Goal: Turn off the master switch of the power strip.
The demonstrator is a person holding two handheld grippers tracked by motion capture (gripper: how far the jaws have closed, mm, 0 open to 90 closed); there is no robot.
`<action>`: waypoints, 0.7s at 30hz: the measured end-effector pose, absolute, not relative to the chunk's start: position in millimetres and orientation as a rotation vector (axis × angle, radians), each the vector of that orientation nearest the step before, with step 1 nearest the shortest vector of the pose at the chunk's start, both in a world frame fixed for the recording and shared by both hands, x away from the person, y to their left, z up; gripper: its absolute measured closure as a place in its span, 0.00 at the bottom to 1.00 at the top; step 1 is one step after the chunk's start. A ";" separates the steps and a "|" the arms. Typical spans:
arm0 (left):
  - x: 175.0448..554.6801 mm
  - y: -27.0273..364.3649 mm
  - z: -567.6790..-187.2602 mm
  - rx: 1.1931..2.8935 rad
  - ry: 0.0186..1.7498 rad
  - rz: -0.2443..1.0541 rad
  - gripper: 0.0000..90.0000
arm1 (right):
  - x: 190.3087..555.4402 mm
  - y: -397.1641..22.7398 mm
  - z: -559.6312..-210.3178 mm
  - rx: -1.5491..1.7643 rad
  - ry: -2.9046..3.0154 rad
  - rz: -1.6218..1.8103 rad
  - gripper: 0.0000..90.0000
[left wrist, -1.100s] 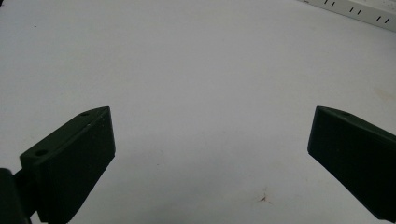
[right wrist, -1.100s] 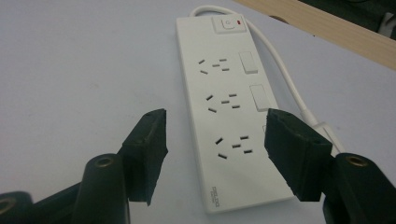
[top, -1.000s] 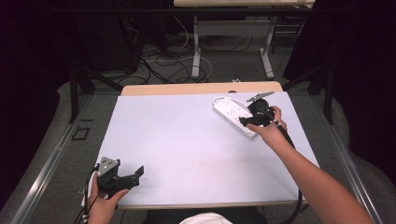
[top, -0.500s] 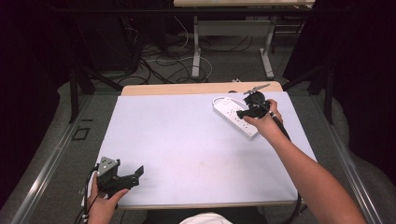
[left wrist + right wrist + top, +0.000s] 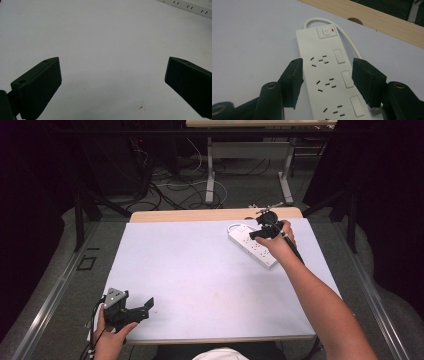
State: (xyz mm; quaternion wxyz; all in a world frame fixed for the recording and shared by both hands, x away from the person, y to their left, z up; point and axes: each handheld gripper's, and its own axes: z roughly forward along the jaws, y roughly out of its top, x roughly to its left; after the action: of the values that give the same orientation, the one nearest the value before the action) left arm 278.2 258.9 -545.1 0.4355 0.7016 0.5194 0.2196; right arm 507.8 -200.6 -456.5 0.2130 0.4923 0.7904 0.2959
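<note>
My right claw was open, one jaw on each side of the white power strip near the desk's far edge. My left claw sat wide open at the near edge, with lots of bare desk between them.

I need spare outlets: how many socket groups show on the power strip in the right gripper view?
3 whole: upper, middle and lower along the power strip. A fourth is cut off below.

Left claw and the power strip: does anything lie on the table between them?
Nothing. The high view shows bare table from the left claw to the power strip.
</note>
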 end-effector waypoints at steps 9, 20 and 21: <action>277.9 259.7 -545.0 1.746 1.295 0.545 0.01 | 518.0 -189.5 -459.8 1.368 2.179 0.848 0.53; 278.2 260.0 -544.8 1.745 1.295 0.546 0.01 | 526.8 -194.6 -465.9 1.414 2.184 0.824 0.68; 278.2 260.1 -544.9 1.746 1.295 0.546 0.01 | 527.9 -195.6 -466.1 1.408 2.184 0.825 0.71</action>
State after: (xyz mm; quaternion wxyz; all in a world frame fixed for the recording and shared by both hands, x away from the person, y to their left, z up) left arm 278.2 260.1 -544.9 0.4351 0.7014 0.5202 0.2195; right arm 527.9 -195.6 -466.1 0.2062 0.5053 0.7839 0.2960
